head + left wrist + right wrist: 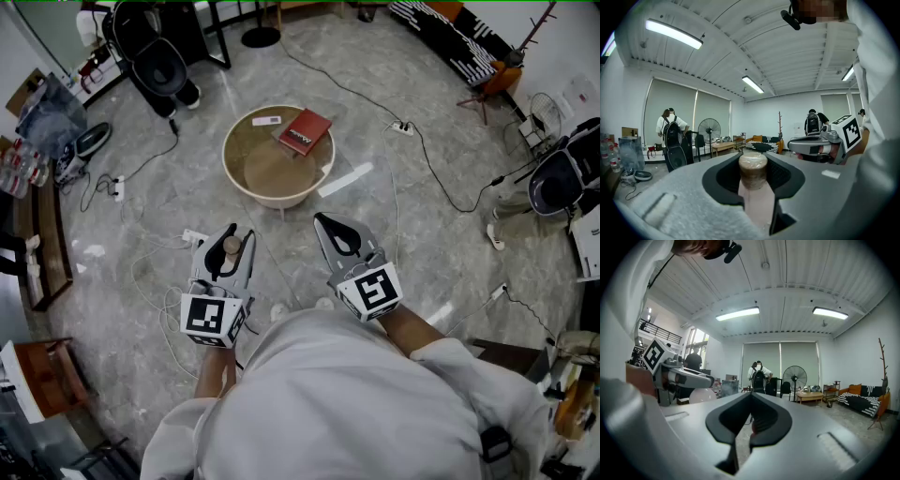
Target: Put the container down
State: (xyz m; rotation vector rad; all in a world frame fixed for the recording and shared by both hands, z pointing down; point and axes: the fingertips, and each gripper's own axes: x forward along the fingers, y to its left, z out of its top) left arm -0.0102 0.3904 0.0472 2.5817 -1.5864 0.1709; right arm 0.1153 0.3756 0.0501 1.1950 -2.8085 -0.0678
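Container (753,174) lies lengthwise in left claw (753,158), cap outward.

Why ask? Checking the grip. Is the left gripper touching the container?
Touching. The left gripper view shows the left gripper with its jaws pressed against both sides of the container.

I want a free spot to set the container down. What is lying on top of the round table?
A red rectangular book and a small white card lie near the far edge of the round tan table. Whatever sits beneath the book is covered.
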